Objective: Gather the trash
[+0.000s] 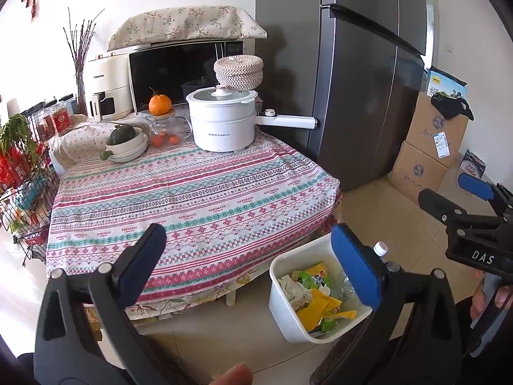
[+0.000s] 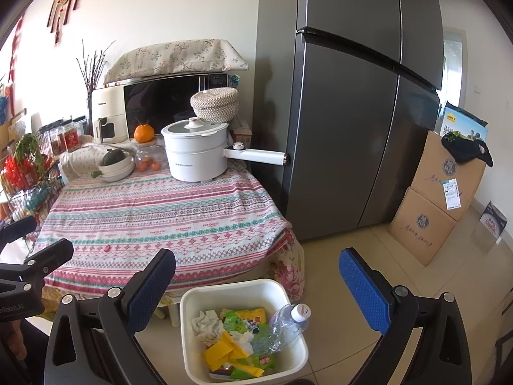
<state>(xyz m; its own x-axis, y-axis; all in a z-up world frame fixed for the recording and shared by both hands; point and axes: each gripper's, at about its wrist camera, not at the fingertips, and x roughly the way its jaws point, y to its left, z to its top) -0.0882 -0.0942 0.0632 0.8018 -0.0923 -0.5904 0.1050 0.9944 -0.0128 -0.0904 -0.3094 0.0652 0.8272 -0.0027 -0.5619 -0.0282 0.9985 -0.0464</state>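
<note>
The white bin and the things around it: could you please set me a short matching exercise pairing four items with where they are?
Items:
1. plastic bottle
2. orange
3. woven basket
4. cardboard boxes

Places:
A. on the floor beside the fridge
B. in the white bin
C. behind the white pot, in front of the microwave
D. on top of a glass jar

Pairs: 1-B, 2-D, 3-C, 4-A
</note>
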